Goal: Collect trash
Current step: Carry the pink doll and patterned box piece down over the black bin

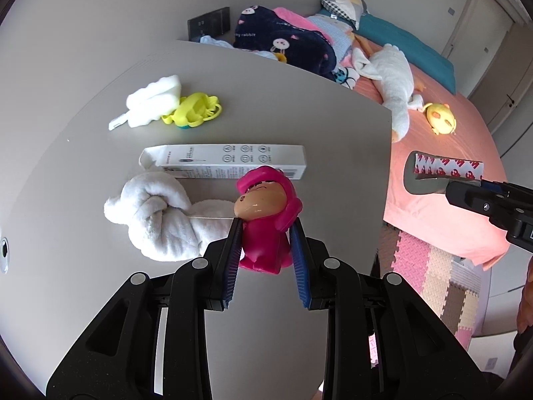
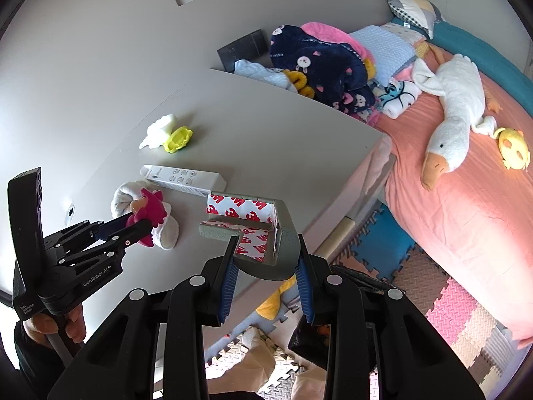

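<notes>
Left fingers (image 1: 266,233) pinch pink figurine (image 1: 265,220) — right fingers (image 2: 266,250) pinch foam corner guard (image 2: 266,233)

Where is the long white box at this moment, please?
The long white box lies flat on the grey table, in the middle of the left wrist view, between the knotted white cloth and the yellow toy.

A child's bedroom: a plush goose (image 2: 456,113) is lying on the pink-sheeted bed (image 2: 443,200), foam puzzle mats (image 2: 443,303) covering the floor.
</notes>
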A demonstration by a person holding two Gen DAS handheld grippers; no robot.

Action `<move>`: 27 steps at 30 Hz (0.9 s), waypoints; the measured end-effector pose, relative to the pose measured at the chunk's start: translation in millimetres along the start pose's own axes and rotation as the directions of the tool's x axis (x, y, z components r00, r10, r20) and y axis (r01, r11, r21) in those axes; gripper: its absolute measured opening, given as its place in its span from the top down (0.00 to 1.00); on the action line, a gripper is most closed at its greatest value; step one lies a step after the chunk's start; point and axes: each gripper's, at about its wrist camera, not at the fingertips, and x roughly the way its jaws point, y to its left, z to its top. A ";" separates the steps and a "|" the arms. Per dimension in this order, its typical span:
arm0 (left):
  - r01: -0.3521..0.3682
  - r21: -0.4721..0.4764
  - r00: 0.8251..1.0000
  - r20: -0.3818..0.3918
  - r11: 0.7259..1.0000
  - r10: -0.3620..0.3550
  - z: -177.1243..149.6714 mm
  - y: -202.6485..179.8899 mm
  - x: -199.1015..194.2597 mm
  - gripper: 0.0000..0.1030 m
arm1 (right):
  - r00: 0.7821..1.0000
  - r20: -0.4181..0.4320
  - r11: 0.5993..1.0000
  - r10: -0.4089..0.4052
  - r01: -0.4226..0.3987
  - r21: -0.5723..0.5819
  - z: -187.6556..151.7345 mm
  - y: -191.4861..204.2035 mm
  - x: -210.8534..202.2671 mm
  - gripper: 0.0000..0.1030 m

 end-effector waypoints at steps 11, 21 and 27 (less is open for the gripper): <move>0.066 0.127 0.998 -0.029 0.990 -0.063 -7.9 -80.7 7.8 0.72 | 0.998 -0.003 0.994 -0.070 0.070 0.083 -39.6 -62.2 -30.3 0.67; 0.122 0.235 0.992 -0.063 0.964 -0.110 -17.2 -143.5 15.0 0.72 | 0.993 0.016 0.978 -0.113 0.109 0.177 -73.3 -110.0 -58.8 0.67; 0.154 0.281 0.987 -0.098 0.947 -0.131 -29.0 -174.0 22.0 0.72 | 0.990 -0.006 0.968 -0.139 0.137 0.210 -91.6 -132.2 -66.5 0.67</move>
